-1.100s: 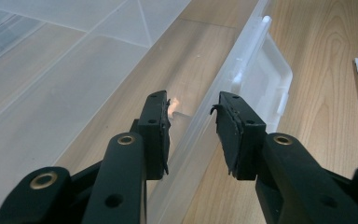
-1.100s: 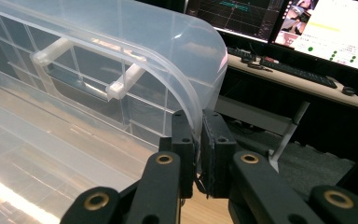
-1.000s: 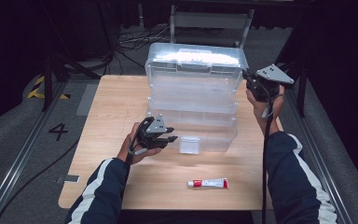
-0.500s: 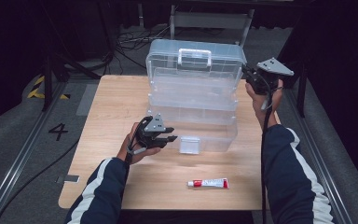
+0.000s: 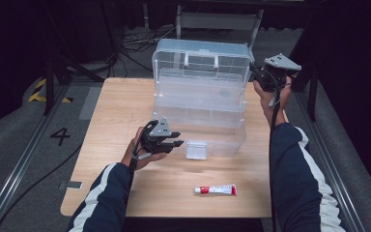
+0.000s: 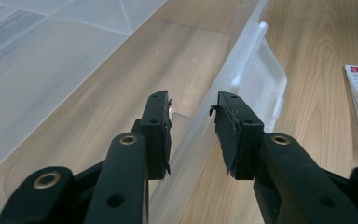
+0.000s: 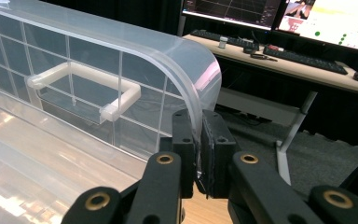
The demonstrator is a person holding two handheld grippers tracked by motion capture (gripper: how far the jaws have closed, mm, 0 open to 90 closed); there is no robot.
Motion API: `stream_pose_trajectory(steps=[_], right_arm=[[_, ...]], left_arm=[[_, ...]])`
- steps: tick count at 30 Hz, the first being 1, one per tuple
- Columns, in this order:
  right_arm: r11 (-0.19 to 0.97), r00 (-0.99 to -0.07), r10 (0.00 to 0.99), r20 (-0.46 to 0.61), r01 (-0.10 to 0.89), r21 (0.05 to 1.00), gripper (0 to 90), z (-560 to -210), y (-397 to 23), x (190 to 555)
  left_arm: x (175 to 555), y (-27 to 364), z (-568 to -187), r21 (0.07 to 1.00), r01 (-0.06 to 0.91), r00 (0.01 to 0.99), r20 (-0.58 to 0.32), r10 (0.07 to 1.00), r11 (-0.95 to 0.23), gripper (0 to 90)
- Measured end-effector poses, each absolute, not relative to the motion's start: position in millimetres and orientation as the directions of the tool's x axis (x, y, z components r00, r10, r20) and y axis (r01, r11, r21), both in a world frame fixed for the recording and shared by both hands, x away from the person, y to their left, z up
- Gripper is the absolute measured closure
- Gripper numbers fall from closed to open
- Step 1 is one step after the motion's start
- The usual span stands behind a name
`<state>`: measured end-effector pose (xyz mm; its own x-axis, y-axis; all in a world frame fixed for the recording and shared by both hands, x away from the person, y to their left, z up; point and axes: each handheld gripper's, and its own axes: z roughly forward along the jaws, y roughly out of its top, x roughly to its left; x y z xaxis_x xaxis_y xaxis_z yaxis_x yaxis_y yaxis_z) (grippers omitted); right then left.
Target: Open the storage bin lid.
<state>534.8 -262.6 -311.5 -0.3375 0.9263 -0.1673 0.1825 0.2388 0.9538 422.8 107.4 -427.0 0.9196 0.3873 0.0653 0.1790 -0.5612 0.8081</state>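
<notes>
The right claw (image 7: 198, 144) is clamped on the edge of the raised lid (image 7: 121, 60) of the clear plastic box (image 5: 200, 104): in the right gripper view its two black jaws pinch the thin, curved rim of the lid between their pads, with almost no gap left. In the high view this claw (image 5: 260, 72) sits at the upper right of the frame, at the lid's right-hand corner, held up by a hand whose dark sleeve with a white stripe runs down the right side of the frame. The lid stands nearly upright at the back of the box, its white handle (image 7: 81, 86) showing through the ribbed plastic.

The left claw (image 6: 193, 133) stands partly open, jaws apart, with the front wall of the box running between them; the pads do not appear to press on it. Just beyond its tips the white front latch (image 6: 261, 88) hangs down from the rim. In the high view this claw (image 5: 176, 143) lies left of centre, low over the bench (image 5: 116, 111), just beside the box's front left corner.

The box fills the centre of the wooden bench. A white tube with a red cap (image 5: 216, 190) lies on the bench near the lower middle of the frame, apart from the box.
</notes>
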Motion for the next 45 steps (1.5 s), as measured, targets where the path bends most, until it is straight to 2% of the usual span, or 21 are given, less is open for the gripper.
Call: stream_pose_trajectory(steps=[8, 13, 23, 31, 36, 45], right_arm=[[0.24, -0.344, 0.926, -0.158, 0.211, 0.948, 85.0, -308.9, -264.0, 544.2], [0.259, -0.349, 0.922, -0.17, 0.227, 0.939, 84.3, -307.2, -263.0, 554.1], [0.279, -0.353, 0.919, -0.177, 0.264, 0.923, 83.2, -306.5, -261.3, 573.0], [0.289, -0.372, 0.914, -0.163, 0.314, 0.904, 82.6, -306.0, -263.4, 592.7], [0.311, -0.392, 0.905, -0.166, 0.34, 0.888, 82.0, -305.3, -264.4, 602.9], [0.337, -0.397, 0.901, -0.176, 0.386, 0.858, 81.2, -308.0, -263.6, 622.1]], left_arm=[[424.4, 108.6, -426.6, 0.808, 0.181, 0.924, 0.055, 0.378, -0.561, 66.7], [426.3, 110.5, -426.7, 0.817, 0.208, 0.926, 0.011, 0.377, -0.537, 67.6], [425.8, 112.3, -426.9, 0.826, 0.228, 0.924, -0.018, 0.381, -0.515, 69.1], [426.1, 114.6, -427.1, 0.833, 0.229, 0.925, -0.025, 0.379, -0.504, 70.4], [422.6, 113.9, -425.0, 0.819, 0.196, 0.926, 0.028, 0.377, -0.54, 70.5], [424.2, 116.2, -425.5, 0.83, 0.223, 0.923, -0.011, 0.385, -0.512, 71.6]])
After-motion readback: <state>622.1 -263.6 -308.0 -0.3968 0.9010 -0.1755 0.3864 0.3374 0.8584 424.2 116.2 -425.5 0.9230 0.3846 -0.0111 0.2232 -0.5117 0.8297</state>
